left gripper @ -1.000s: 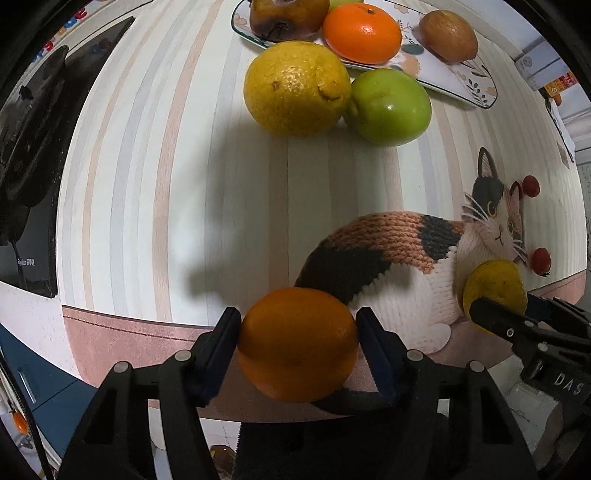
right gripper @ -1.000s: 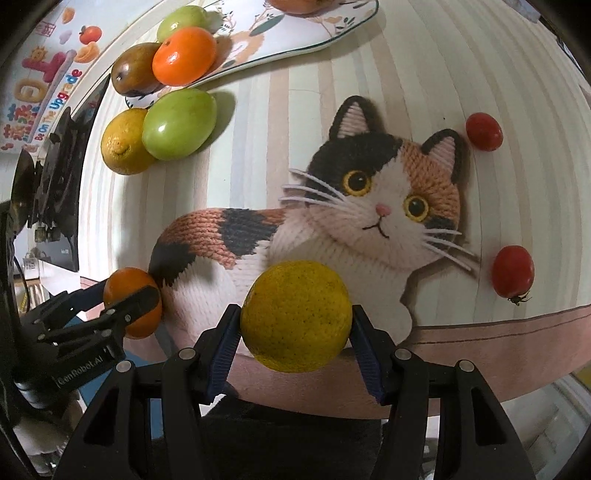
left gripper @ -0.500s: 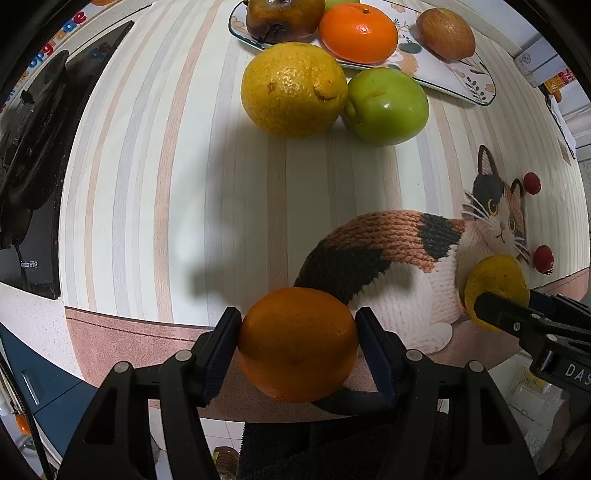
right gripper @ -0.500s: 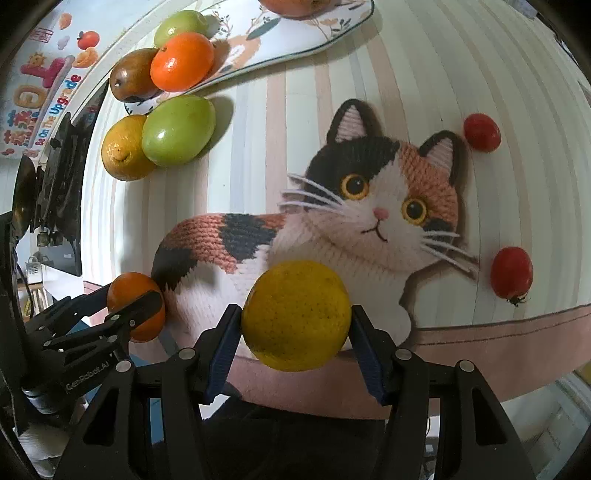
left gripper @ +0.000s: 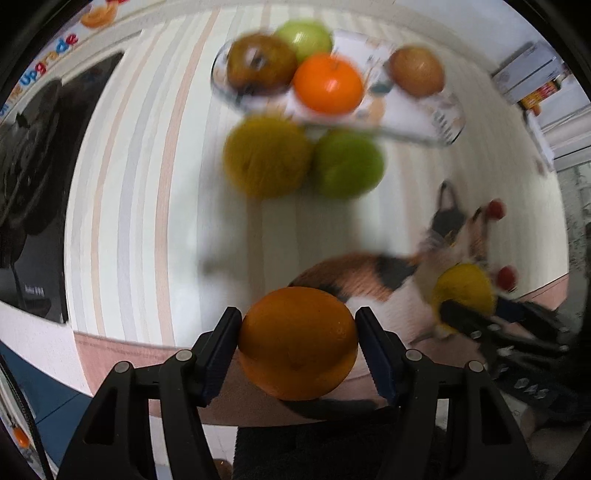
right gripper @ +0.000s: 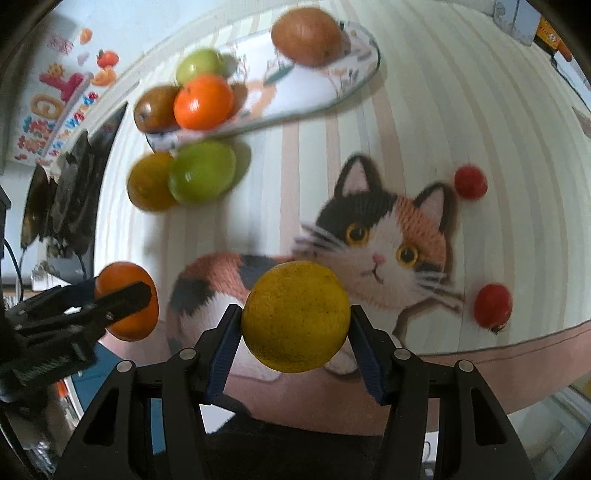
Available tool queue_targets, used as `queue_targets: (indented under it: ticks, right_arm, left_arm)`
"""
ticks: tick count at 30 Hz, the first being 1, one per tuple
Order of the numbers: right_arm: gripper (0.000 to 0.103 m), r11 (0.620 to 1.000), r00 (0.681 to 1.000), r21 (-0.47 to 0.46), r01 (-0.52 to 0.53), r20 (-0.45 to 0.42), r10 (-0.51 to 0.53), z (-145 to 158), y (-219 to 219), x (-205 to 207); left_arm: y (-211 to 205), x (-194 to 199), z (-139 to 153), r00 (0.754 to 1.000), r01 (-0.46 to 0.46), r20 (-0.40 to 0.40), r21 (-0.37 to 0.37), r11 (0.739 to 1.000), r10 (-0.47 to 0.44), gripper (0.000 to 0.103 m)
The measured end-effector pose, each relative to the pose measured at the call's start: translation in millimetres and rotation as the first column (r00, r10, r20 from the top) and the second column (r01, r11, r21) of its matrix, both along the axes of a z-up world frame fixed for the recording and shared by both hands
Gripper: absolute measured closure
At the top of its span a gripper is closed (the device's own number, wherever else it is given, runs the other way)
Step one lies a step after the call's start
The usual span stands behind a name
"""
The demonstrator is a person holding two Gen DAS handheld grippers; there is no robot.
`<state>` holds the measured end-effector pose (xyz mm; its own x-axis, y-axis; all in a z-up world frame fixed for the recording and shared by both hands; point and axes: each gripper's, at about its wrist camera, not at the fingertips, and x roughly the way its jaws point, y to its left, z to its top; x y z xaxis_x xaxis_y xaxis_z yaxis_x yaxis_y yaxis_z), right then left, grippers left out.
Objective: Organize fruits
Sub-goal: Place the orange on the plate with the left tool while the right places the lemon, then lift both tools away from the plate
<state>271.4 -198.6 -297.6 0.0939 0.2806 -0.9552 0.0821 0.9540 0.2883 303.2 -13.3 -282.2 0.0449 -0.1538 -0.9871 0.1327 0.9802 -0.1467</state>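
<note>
My left gripper (left gripper: 298,341) is shut on an orange (left gripper: 297,343), held over the table's near edge. My right gripper (right gripper: 295,321) is shut on a yellow citrus fruit (right gripper: 295,315), also near the front edge. Each shows in the other view: the orange (right gripper: 127,301) at the left, the yellow fruit (left gripper: 463,291) at the right. A patterned plate (right gripper: 321,96) at the back holds an orange fruit (right gripper: 203,101), a brown fruit (right gripper: 153,109), a green fruit (right gripper: 199,64) and another brown fruit (right gripper: 306,35). A yellow lemon (left gripper: 266,160) and a green apple (left gripper: 349,164) lie just in front of the plate.
The tablecloth has stripes and a calico cat picture (right gripper: 384,236). Two small red tomatoes (right gripper: 470,181) (right gripper: 493,304) lie to the right of the cat. A black appliance (left gripper: 40,177) stands off the left edge. Boxes (left gripper: 532,77) sit at the far right.
Both grippers have tilted up and moved, so the plate and fruit sit lower in view and are blurred. Both grips are unchanged.
</note>
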Motion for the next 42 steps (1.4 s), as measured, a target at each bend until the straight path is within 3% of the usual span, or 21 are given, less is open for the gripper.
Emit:
queue_targets:
  ticks: [6,10,17,22,33,36,38,42]
  right_arm:
    - [0.043,0.997,0.997,0.054,0.052,0.061,-0.055,26.0,-15.4,40.2]
    - [0.043,0.992,0.991,0.084,0.092,0.086,-0.100,31.7,-24.3,80.0]
    - [0.043,0.986,0.988,0.101,0.135,0.067,-0.142,14.2,-36.1,148.1]
    - [0.042,0.985,0.988,0.093,0.143,0.044,-0.147,-0.2,-36.7,164.8]
    - [0.041,0.980,0.986,0.114,0.164,0.000,-0.165,-14.0,-44.9,171.6]
    - [0.035,0.981,0.987,0.115,0.158,-0.002,-0.159,-13.0,-44.0,172.2]
    - [0.022,0.982,0.987,0.105,0.157,-0.005,-0.158,-9.1,-41.9,171.4]
    - [0.018,0.985,0.988,0.077,0.156,0.000,-0.157,0.5,-42.8,169.6]
  left_arm:
    - [-19.1,55.0,54.3,0.996,0.026,0.082,-0.076,0.997,-0.019,0.042]
    - [-40.6,109.8,72.7,0.990,0.069,0.125,-0.064,0.996,-0.061,0.042]
    - [-76.2,198.3,47.9,0.988,0.130,0.077,0.022,0.991,-0.132,0.042]
    - [-90.0,239.8,18.3,0.989,0.147,0.001,0.055,0.988,-0.147,0.041]
    - [-110.1,257.8,-10.7,0.980,0.194,-0.067,0.101,0.976,-0.188,0.041]
    - [-109.9,256.5,-10.6,0.981,0.187,-0.064,0.103,0.977,-0.181,0.039]
    - [-113.9,261.3,-11.8,0.982,0.187,-0.058,0.112,0.976,-0.181,0.020]
    - [-105.9,261.7,-2.9,0.988,0.155,-0.039,0.099,0.983,-0.152,0.014]
